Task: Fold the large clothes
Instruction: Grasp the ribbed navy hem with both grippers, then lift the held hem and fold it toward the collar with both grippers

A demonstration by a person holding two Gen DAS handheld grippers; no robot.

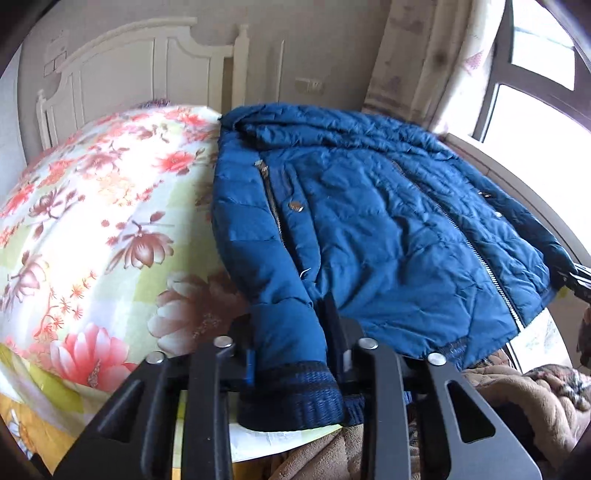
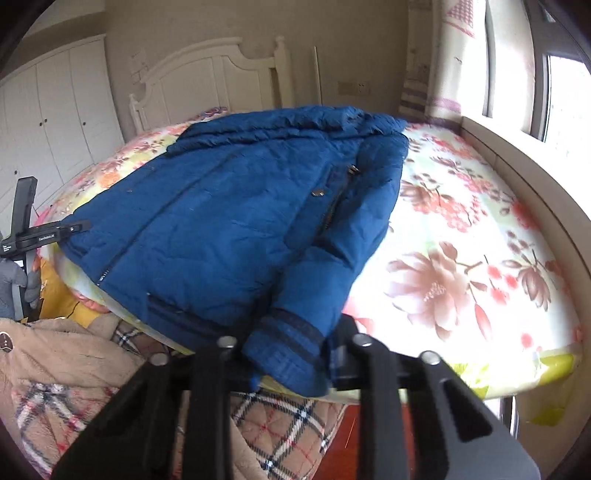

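One blue quilted padded jacket (image 1: 369,221) lies on the floral-sheeted bed (image 1: 92,221). Left gripper (image 1: 291,354) jaws clamp one knit cuff (image 1: 295,391); right gripper (image 2: 291,354) jaws clamp the other cuff (image 2: 288,350). Fingertips hidden by fabric.

A bed under a flowered sheet in pink, red and pale green (image 2: 461,236) fills the room, its white panelled wooden headboard (image 2: 207,77) against a beige wall (image 2: 184,22). White wardrobe doors (image 2: 48,110) stand beside it. Daylight enters the dark-framed window (image 1: 535,92), beside a patterned pale curtain (image 1: 417,62).
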